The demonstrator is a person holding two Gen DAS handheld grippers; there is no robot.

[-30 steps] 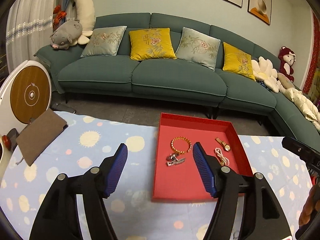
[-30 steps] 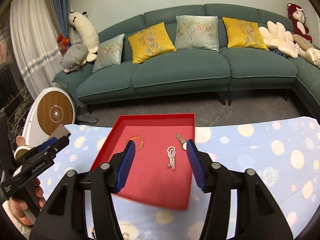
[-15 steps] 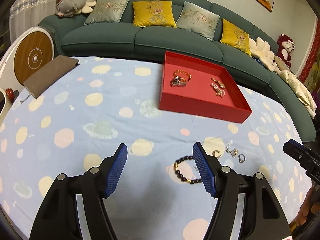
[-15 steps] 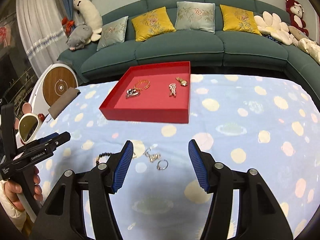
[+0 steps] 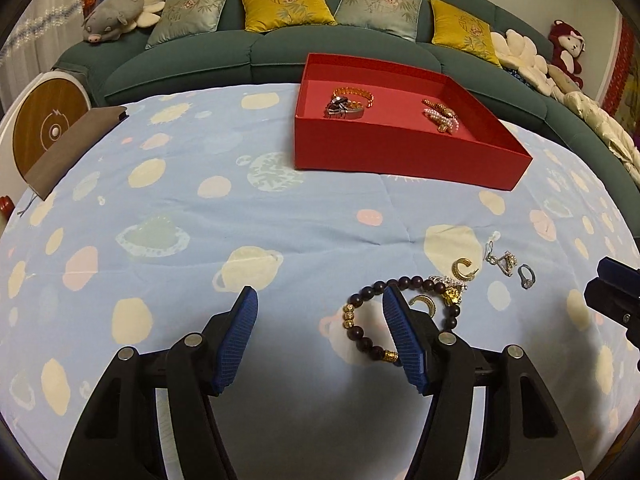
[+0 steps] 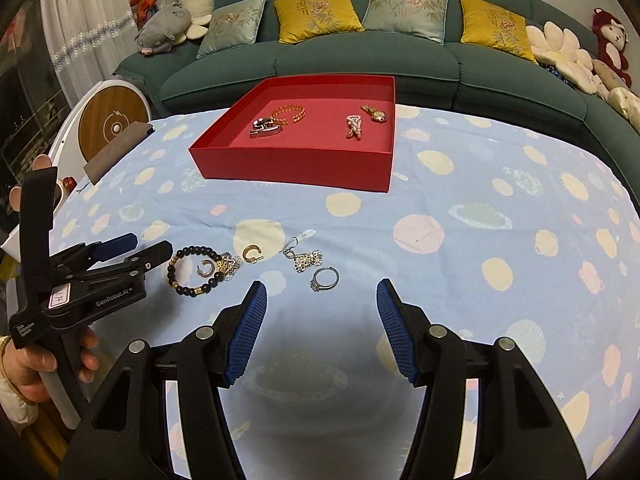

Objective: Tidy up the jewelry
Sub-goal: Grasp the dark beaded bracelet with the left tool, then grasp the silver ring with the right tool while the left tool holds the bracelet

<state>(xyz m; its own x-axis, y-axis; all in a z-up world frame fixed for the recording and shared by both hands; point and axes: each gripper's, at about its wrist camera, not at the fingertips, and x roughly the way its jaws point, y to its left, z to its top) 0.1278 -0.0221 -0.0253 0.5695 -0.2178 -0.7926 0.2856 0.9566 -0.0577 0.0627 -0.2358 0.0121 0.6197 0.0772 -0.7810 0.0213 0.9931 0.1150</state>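
Note:
A red tray (image 5: 400, 156) (image 6: 288, 160) stands at the far side of the blue cloth and holds a gold bracelet (image 6: 289, 113), a watch (image 6: 265, 129), a pearl piece (image 6: 354, 126) and a small gold watch (image 6: 374, 113). Loose on the cloth lie a dark bead bracelet (image 5: 360, 330) (image 6: 188, 268), gold hoop earrings (image 5: 463, 268) (image 6: 251, 254), a flower earring (image 6: 306, 260) and a silver ring (image 5: 526, 277) (image 6: 325, 278). My left gripper (image 5: 318, 334) (image 6: 138, 246) is open and empty, its right finger over the bead bracelet. My right gripper (image 6: 318, 328) is open and empty, just in front of the ring.
A teal sofa (image 6: 360, 56) with cushions and plush toys runs behind the table. A brown notebook (image 5: 68, 148) lies at the left edge of the table. A round white-and-wood device (image 6: 108, 120) stands at the left.
Both grippers have pulled back from the tray and come down low over the cloth near the loose jewelry. Both stay open.

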